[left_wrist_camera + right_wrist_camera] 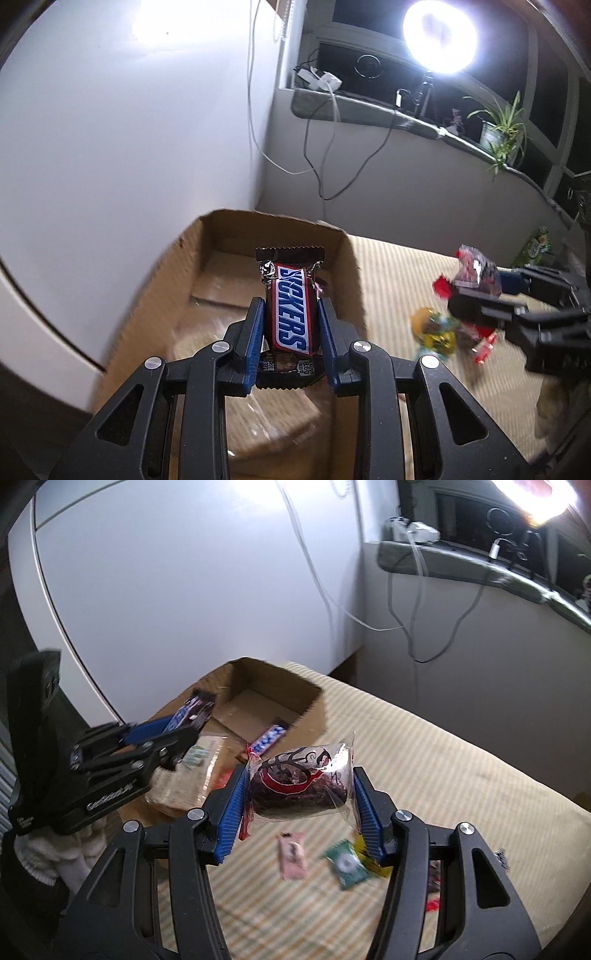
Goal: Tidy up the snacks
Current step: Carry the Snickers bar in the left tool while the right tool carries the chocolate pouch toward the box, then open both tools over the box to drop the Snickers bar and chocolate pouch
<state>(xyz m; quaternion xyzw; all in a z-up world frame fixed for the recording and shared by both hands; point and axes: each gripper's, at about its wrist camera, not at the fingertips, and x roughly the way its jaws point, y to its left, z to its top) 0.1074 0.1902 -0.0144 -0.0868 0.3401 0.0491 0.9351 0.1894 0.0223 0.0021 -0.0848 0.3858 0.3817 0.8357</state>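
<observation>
L gripper (291, 325) is seen clenched on a Snickers bar (290, 312), held above the open cardboard box (343, 258) at the far-left corner of the striped bed cover (424, 746). Another wrapped bar (267, 740) lies inside the box by its right wall. R gripper (301, 805) is clamped on a clear-wrapped dark cake (299, 784), held over the cover's mid area. Pink packet (293, 854) & green candy (345, 864) are seen on the cover below, nr its front edge

Room backdrop beyond the grippers

A bright round lamp (439, 35) on a tripod shines far ahead, up to the right, on a window ledge (388, 114); a potted plant (498, 129) stands further right, cables (317, 155) dangle below, white wall (129, 129) left.
</observation>
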